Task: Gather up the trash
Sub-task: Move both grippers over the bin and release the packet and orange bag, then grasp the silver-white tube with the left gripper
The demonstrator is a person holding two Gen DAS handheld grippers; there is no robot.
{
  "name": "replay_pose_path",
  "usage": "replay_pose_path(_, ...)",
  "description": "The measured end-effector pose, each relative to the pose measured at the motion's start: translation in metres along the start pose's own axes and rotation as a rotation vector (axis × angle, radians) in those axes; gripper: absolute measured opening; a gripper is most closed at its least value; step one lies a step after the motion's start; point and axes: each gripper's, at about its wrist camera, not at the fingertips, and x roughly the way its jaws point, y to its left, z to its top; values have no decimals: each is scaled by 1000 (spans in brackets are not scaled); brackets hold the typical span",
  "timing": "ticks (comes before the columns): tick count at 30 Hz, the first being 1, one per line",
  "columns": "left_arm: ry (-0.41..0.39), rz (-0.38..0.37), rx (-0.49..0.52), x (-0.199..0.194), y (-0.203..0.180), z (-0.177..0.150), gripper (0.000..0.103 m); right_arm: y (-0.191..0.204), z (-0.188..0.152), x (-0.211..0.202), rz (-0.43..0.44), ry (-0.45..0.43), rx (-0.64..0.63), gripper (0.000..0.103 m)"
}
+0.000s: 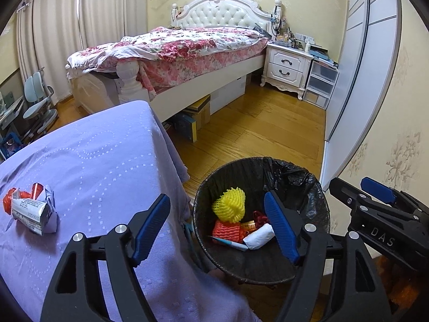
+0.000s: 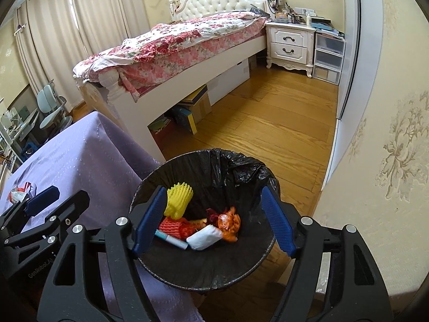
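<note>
A black-lined trash bin point(image 1: 316, 187) point(image 2: 241, 166) stands on the floor beside the purple-covered table point(image 1: 93, 161) point(image 2: 88, 155). Inside lie a yellow foam net point(image 1: 229, 205) point(image 2: 178, 197), an orange foam net point(image 1: 226, 230) point(image 2: 170, 225), a white wad point(image 1: 258, 237) point(image 2: 203, 237), a blue-white tube point(image 2: 171, 240) and an orange crumpled wrapper point(image 2: 228, 224). A crushed carton with red wrapper point(image 1: 32, 210) point(image 2: 18, 191) lies on the table. My left gripper point(image 1: 217, 230) is open and empty, over the table edge and bin. My right gripper point(image 2: 211, 221) is open and empty above the bin.
A bed point(image 1: 187, 53) with floral bedding stands behind, boxes point(image 1: 198, 112) under it. A white nightstand point(image 1: 287, 67) and plastic drawers point(image 1: 320, 83) stand at the back right by a wardrobe point(image 1: 356, 67). A chair point(image 1: 40, 102) is at far left. Wood floor point(image 1: 262, 134) lies between.
</note>
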Motion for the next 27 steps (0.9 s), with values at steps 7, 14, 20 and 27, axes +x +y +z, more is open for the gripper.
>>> replay_pose_path(7,-6,24,-28,-14,17,-5,73,10,-4,-5,15,3,-10,71)
replay_pose_path(14,3,73,-90,-30,54,-17,73,38,-15,-10,59,26,-33,71)
replay_pose_path(20,15,124,-142,-45,91,-35,73,74,-23,-13,104,37,-94,71)
replay_pose_path(27,22,206,-215,-64,142,-56,73,124,-28,-15,162,45,-174,71)
